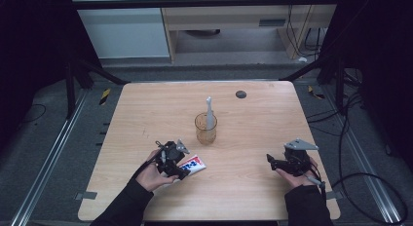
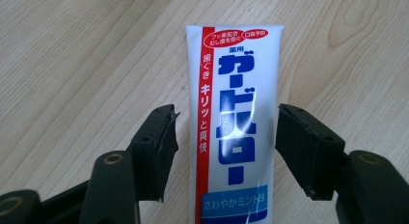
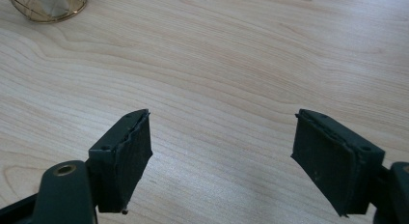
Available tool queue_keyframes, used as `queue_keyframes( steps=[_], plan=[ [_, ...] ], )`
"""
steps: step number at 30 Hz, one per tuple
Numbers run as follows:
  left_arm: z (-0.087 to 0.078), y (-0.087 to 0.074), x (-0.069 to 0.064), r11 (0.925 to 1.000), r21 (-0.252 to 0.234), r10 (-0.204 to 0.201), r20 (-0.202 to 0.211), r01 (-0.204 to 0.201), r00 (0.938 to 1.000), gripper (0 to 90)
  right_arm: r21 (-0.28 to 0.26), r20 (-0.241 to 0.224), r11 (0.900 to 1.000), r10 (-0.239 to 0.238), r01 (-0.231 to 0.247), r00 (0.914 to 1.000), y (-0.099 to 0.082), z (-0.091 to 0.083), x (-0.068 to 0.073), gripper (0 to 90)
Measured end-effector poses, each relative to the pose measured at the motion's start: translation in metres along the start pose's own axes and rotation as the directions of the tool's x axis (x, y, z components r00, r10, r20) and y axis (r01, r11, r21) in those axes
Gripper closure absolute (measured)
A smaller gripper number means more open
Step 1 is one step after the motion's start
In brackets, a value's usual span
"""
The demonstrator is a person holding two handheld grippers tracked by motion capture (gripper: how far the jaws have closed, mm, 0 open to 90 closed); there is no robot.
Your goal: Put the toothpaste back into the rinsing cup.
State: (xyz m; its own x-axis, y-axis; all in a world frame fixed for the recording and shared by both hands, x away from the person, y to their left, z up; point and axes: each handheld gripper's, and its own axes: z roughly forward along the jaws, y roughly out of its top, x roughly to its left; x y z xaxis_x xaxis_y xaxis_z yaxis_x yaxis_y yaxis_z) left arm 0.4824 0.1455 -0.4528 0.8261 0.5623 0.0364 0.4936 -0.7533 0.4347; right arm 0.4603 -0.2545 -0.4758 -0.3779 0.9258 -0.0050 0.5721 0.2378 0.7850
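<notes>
1. left hand-held gripper (image 1: 181, 168) sits at approx 7 o'clock on the tabletop (image 1: 253, 119), jaws set narrow, straddling the toothpaste tube (image 1: 193, 164) w/ a thin gap each side. not pinching yet, judging from the left gripper view.
2. tube lies flat on the wood, label up, just 7 o'clock of the cup (image 1: 206, 128). flat + label up means the jaws can take it across its narrow width, prob why the hand comes in low and along it.
3. long axis: in the left gripper view the tube (image 2: 235, 122) runs straight away from the camera, in line w/ the jaws; flat crimped end far, at 12 o'clock. cap end is out of frame below, so can't confirm it. in the high view the axis runs approx 8 to 2 o'clock, crimp end toward the cup.
4. cup is see-through amber, upright near centre, w/ a toothbrush (image 1: 209, 114) standing in it, leaning slightly. likely the place the tube is meant for, tho that's a guess.
5. right hand-held gripper (image 1: 274, 162) at approx 4 o'clock, jaws wide, nothing between them but bare wood (image 3: 226, 64); looks parked out of the way. cup base shows at 11 o'clock in the right gripper view (image 3: 48, 7).
6. small dark disc (image 1: 240, 94) at far edge, approx 12 o'clock, well apart from everything.
</notes>
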Motion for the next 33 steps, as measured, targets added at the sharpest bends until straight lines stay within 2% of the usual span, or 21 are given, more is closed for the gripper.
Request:
queue_keyframes(
  steps=[14,26,33],
  plan=[
    [0.011,0.001,0.001,0.9994,0.036,0.000,0.024,-0.001,0.9997,39.7,0.010,-0.003,0.9999,0.000,0.000,1.0000,0.000,0.002,0.001,21.5],
    [0.019,0.003,0.001,0.9990,0.045,-0.011,0.042,0.010,0.9991,41.1,0.015,-0.005,0.9999,-0.007,0.007,1.0000,0.000,0.004,0.002,21.8],
    [0.018,0.003,0.003,0.9983,0.050,-0.033,0.051,0.031,0.9981,46.7,0.017,-0.004,0.9998,-0.009,0.009,1.0000,0.001,0.005,0.002,21.9]
  ],
)
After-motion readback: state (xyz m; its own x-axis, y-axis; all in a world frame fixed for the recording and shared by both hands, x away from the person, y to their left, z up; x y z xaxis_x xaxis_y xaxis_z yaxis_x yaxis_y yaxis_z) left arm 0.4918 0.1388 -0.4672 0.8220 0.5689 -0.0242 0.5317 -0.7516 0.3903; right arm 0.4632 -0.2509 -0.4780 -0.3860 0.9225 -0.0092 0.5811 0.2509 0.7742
